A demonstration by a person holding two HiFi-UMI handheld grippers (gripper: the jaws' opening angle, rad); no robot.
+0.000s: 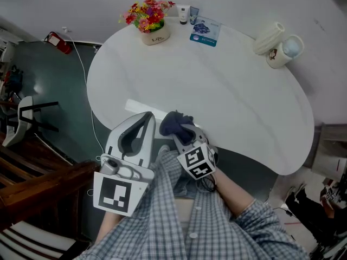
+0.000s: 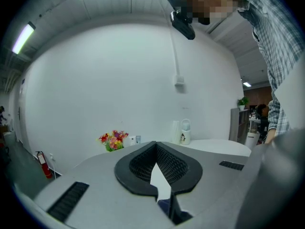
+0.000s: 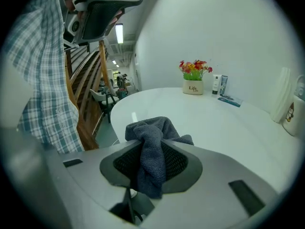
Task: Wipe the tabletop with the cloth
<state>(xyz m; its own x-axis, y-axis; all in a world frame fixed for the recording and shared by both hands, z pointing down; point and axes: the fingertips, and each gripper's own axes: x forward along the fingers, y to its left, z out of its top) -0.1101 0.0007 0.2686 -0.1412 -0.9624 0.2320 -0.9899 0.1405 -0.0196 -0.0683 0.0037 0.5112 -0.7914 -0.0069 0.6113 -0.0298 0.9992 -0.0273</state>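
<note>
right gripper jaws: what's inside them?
A dark grey cloth, clamped in the right gripper. It bunches up above the jaws, and a tail hangs down between them. The pinched stretch is covered by the pads. Nothing else shows there.

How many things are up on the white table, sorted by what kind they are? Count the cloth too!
Flower pots: 1
Small tubes: 2
Blue packets: 1
White containers: 2
Cloths: 1
Total: 7
</note>
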